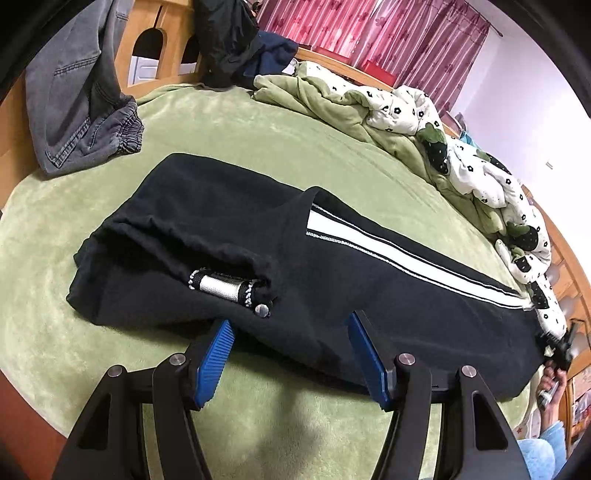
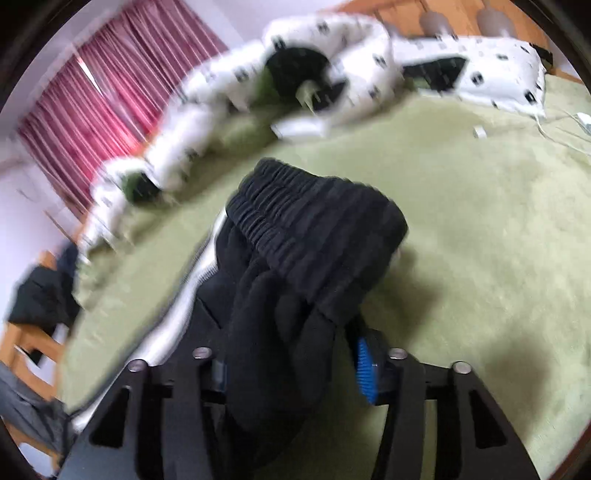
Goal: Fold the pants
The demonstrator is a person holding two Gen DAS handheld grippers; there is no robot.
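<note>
Black pants (image 1: 280, 266) with a white side stripe (image 1: 388, 251) lie lengthwise on the green bed cover (image 1: 258, 147). My left gripper (image 1: 288, 354) is open, its blue pads at the near edge of the pants by the gathered cuff (image 1: 229, 284). The right gripper shows at the far right of the left wrist view (image 1: 557, 347), at the other end of the pants. In the blurred right wrist view my right gripper (image 2: 291, 365) is shut on a bunch of black fabric, with the elastic waistband (image 2: 306, 206) lifted above the cover (image 2: 480, 221).
Grey jeans (image 1: 81, 110) hang at the back left over the wooden bed frame (image 1: 162, 40). A dark jacket (image 1: 229, 40) lies at the back. A rumpled green and white flowered quilt (image 1: 424, 125) runs along the far side. Red curtains (image 1: 369, 33) hang behind.
</note>
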